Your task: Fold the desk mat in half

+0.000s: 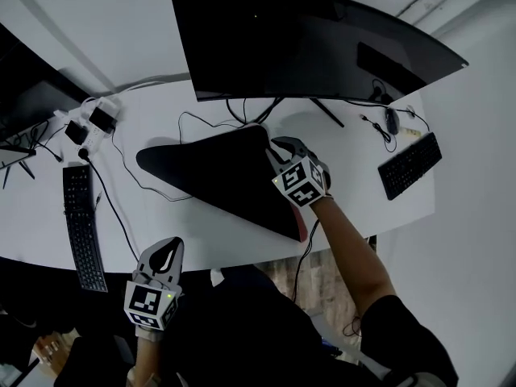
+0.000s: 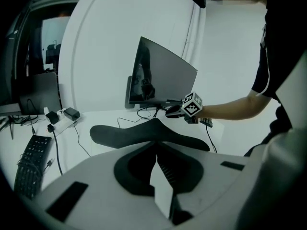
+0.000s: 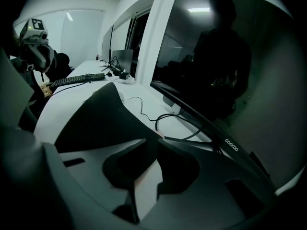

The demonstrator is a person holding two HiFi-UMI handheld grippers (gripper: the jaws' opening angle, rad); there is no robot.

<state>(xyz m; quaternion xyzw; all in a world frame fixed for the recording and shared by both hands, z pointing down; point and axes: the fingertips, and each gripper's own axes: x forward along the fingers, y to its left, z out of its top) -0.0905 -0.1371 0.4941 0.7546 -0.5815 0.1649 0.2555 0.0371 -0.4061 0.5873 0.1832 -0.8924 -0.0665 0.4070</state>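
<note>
Desk mat (image 1: 211,176) | edge pinched, held up by right claw (image 1: 276,147) | left claw (image 1: 170,247) closed, empty, well apart

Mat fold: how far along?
Done: nothing folded yet. In hand: right gripper is shut on the desk mat edge, tenting it above the desk; its left end lies flat. Left gripper is shut, empty, off the mat. Remaining: carry that edge over, lay it down.

monitor (image 1: 306,47) behind raised desk mat (image 1: 218,172), cables (image 1: 127,172) left, bare desk (image 1: 201,244) front
</note>
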